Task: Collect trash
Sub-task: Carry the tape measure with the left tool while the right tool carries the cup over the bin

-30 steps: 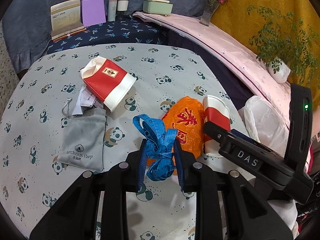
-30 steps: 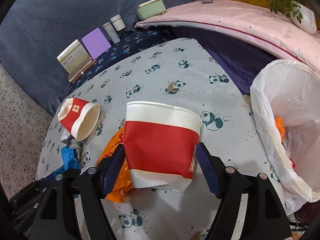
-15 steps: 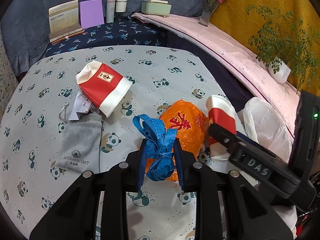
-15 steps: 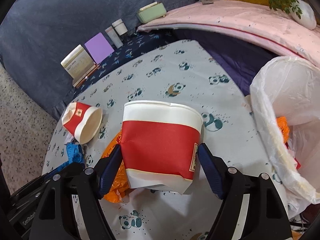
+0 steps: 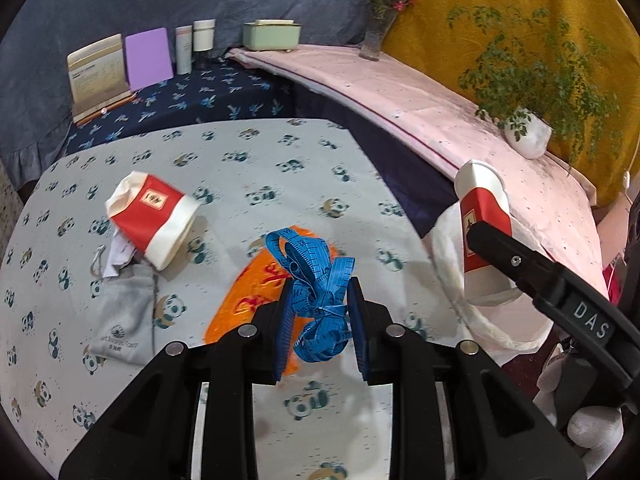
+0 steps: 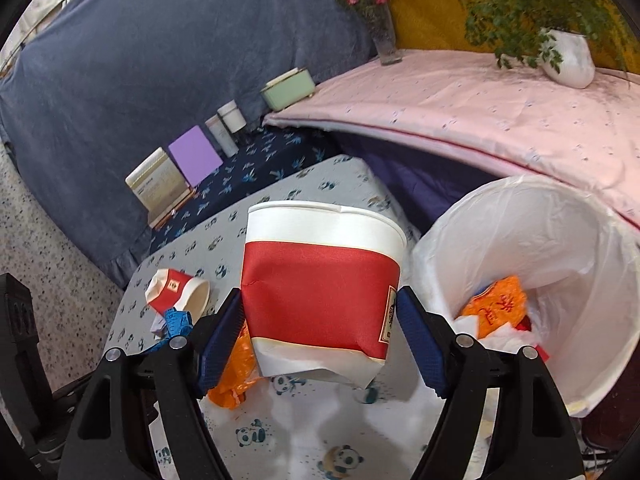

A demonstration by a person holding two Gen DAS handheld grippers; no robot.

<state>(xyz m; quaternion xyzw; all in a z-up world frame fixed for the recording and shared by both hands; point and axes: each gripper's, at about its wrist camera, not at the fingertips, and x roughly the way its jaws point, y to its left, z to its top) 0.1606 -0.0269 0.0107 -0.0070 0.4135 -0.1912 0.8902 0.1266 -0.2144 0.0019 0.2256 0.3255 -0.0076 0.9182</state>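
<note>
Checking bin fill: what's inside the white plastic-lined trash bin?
Inside the white plastic-lined trash bin: a crumpled orange plastic bag, white paper scraps and something red. Anything beneath them is covered.

Panda-print desk, grey drawstring pouch, purple card, booklet, two cosmetic bottles, green box, flower vase, potted plant.
</note>
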